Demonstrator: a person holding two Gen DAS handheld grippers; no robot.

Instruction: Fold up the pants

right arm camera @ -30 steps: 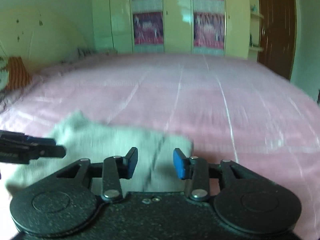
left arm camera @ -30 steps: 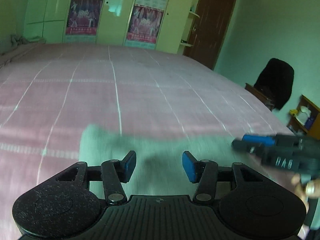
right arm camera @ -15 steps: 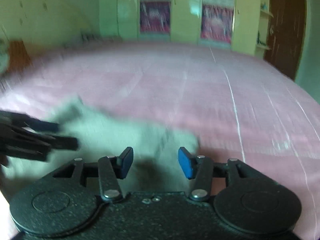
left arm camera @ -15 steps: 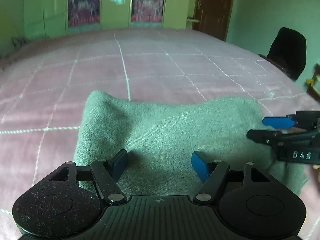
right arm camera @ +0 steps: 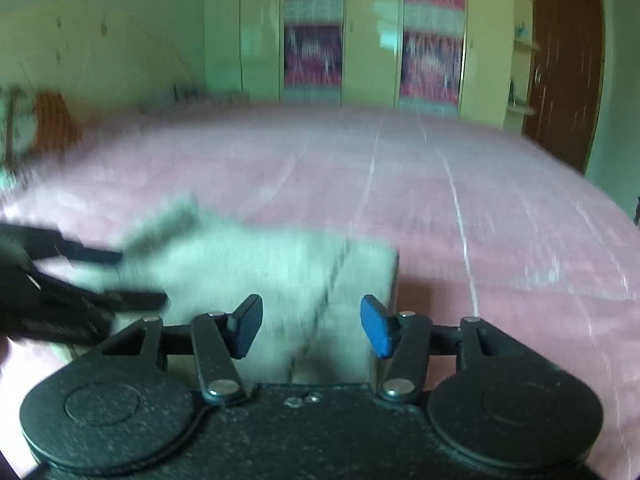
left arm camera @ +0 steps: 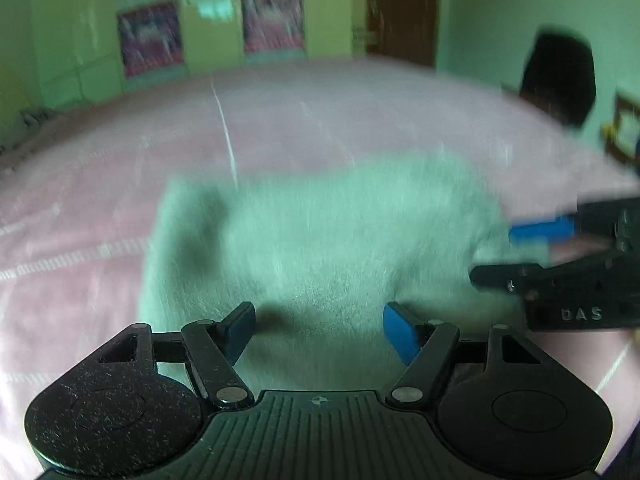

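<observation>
Jaws on left gripper and right gripper are opening, released over folded pants lying beneath them; fold judged set.

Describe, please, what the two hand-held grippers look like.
Each hand-held gripper, left and right, is matte black plastic with two round housings, silver pivot pins and blue pads on slim black fingers. Seen from the side, the right one bears white letters "DAS".

Tons of open pink bed past the folded pants, nothing on it all the way to the wardrobe. Only crowding is the right gripper at the pants' right edge.
</observation>
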